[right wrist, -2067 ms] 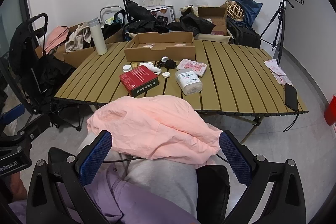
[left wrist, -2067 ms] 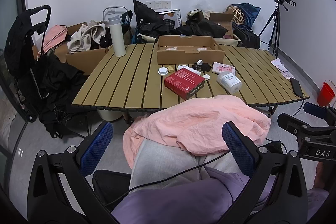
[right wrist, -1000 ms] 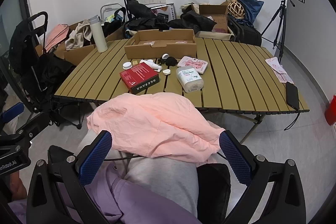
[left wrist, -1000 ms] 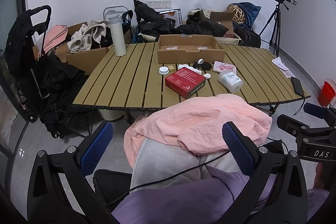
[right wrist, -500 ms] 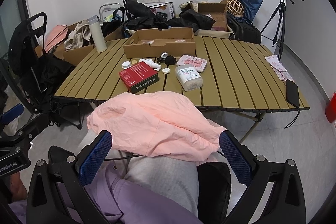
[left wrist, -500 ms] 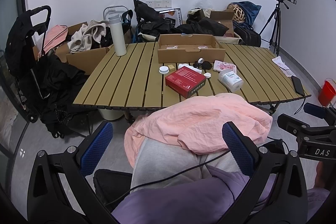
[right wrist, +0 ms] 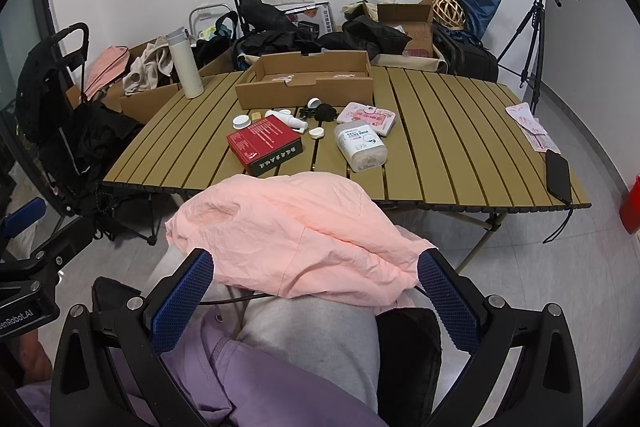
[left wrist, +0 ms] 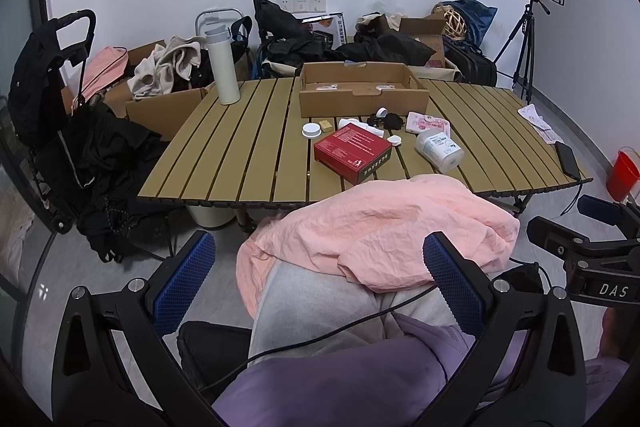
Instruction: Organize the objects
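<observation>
Little has shifted since earlier; both left gripper (left wrist: 318,277) and right gripper (right wrist: 314,293) hover with jaws released over the pink crumpled cloth (right wrist: 296,231); the red rectangular box (right wrist: 264,143) lies on the slatted wooden table (right wrist: 460,131); only the left view shows the red bucket (left wrist: 622,173) whole.

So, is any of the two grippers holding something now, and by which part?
Nothing is held. The left gripper and the right gripper are both open, above the pink cloth on the person's lap.
</observation>
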The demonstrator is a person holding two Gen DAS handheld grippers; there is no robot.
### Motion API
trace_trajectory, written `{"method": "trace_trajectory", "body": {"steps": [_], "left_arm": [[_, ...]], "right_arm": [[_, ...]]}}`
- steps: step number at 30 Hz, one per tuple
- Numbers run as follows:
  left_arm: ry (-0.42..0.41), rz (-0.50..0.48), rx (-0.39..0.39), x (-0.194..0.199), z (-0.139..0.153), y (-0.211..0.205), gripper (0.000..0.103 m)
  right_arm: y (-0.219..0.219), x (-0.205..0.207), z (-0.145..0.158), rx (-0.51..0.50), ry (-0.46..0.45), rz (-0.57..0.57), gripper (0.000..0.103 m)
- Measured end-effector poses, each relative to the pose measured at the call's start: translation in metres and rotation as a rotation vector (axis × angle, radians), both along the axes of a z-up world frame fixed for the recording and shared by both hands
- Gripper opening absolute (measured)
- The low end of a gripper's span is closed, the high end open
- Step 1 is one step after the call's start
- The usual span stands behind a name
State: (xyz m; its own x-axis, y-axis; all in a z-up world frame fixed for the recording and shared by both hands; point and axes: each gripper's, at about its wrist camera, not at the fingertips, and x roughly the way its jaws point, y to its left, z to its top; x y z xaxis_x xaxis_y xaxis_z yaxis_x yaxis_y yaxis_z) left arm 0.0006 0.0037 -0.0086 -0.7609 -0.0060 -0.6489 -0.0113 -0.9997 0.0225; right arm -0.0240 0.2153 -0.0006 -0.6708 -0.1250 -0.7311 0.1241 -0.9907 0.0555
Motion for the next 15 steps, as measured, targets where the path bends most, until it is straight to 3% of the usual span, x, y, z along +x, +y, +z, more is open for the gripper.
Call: {"method": "trace_trajectory", "body": {"steps": [6,11,13,15], "left_arm": [[-0.019,-0.008,0.000,-0.009,-0.003,-0.001,0.103],[-0.029,-0.010,0.007,-0.056,-0.009,-0.011,0.103],[0.018,-0.003,0.040,-0.082,-0.012,-0.023,0.103],[0.063,0.047,0.046,-0.105,-0.020,-0.032,0.103]], "right_arm": [[0.003,-0.005,0.000,-0.010,0.002,-0.008,0.103],[0.012,-0.031,0.000,-0.020,0.029,-0.009,0.103],[0.016,-0.051,0.002,-0.025,0.073,-0.003,0.103],[0.017,-0.072,0.002,-0.052,0.181,0.047,0.103]]}}
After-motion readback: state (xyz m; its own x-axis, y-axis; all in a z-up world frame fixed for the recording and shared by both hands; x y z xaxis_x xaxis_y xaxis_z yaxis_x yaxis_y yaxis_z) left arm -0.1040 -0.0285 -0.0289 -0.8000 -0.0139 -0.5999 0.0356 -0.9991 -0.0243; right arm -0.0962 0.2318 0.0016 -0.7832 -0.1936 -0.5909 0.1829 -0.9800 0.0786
